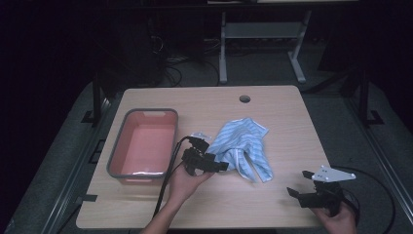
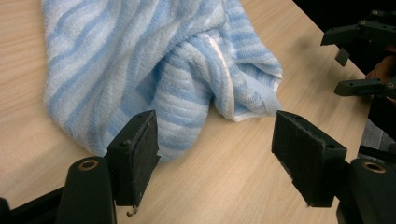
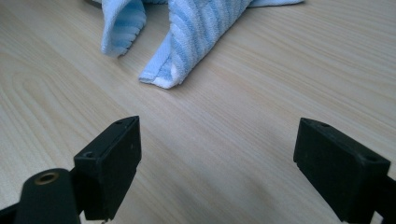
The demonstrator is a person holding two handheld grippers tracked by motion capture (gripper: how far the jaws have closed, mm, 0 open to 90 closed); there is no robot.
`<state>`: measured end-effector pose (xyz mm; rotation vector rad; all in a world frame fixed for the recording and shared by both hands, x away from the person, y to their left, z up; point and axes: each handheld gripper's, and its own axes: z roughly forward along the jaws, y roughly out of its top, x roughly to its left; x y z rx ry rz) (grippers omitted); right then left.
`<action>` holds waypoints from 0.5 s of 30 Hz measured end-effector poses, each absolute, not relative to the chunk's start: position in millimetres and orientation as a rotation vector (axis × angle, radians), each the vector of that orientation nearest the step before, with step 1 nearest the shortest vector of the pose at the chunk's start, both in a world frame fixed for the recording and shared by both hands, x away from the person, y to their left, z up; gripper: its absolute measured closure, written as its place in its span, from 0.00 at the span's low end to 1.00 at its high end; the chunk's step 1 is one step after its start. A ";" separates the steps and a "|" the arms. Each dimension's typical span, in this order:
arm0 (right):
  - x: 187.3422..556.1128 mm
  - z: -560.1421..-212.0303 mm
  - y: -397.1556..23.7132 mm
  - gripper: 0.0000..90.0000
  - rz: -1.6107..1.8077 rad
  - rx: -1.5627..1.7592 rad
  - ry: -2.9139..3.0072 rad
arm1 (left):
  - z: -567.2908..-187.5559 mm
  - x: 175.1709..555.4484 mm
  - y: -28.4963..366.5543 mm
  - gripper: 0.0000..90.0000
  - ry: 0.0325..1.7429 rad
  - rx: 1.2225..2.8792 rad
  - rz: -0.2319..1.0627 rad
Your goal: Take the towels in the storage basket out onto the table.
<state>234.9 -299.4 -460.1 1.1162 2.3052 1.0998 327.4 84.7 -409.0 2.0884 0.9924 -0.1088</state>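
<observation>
Left gripper [image 2: 215, 156] low, fingers apart, beside towel [image 2: 154, 65].

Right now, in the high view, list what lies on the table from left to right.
Pink bin with grey rim → left hand-held gripper → blue striped towel → right hand-held gripper, all above the wooden table.

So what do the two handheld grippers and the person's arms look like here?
Both grippers are black with two blocky, rough-faced pads. The left gripper trails a black cable; the right gripper carries a grey three-cornered plate on top. The forearms are bare, no sleeves.
</observation>
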 end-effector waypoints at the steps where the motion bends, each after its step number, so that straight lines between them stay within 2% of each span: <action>1: 234.7 -460.1 -299.3 0.16 1.101 1.114 2.303 | -409.2 326.4 85.1 0.34 0.988 2.094 -0.109; 15: 234.2 -460.3 -299.0 0.16 1.098 1.122 2.303 | -419.7 311.8 94.7 0.33 0.983 2.084 -0.124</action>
